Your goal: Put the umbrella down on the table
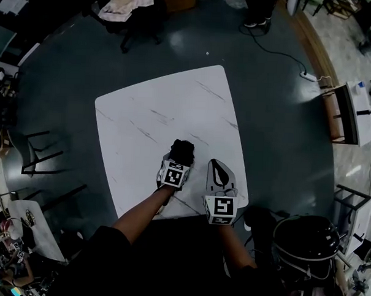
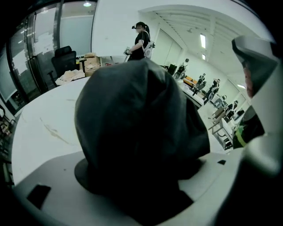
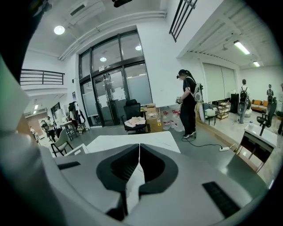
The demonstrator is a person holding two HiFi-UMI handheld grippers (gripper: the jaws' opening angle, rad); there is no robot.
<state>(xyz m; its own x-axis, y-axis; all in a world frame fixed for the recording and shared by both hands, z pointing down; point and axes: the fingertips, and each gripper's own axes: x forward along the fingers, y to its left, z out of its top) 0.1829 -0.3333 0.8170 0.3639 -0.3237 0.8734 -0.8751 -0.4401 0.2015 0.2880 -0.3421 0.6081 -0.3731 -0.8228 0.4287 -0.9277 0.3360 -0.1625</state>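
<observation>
free: far half of table (image 1: pixel 144 112) | obstacle: umbrella (image 1: pixel 183 151) near front edge | chair (image 1: pixel 41 151) off left side

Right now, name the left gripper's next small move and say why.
Probably ease the left gripper straight down: its jaws are clamped on the black folded fabric umbrella over the white marble-patterned table, and contact with the tabletop cannot be confirmed.

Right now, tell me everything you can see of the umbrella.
The umbrella is black and folded into a short, bunched bundle of matte, creased fabric. No handle or ribs show. The left gripper is shut on it, with the fabric bulging out past the jaws and filling most of the left gripper view. It sits over the white table, near the person's edge; whether it rests on the top cannot be told.
</observation>
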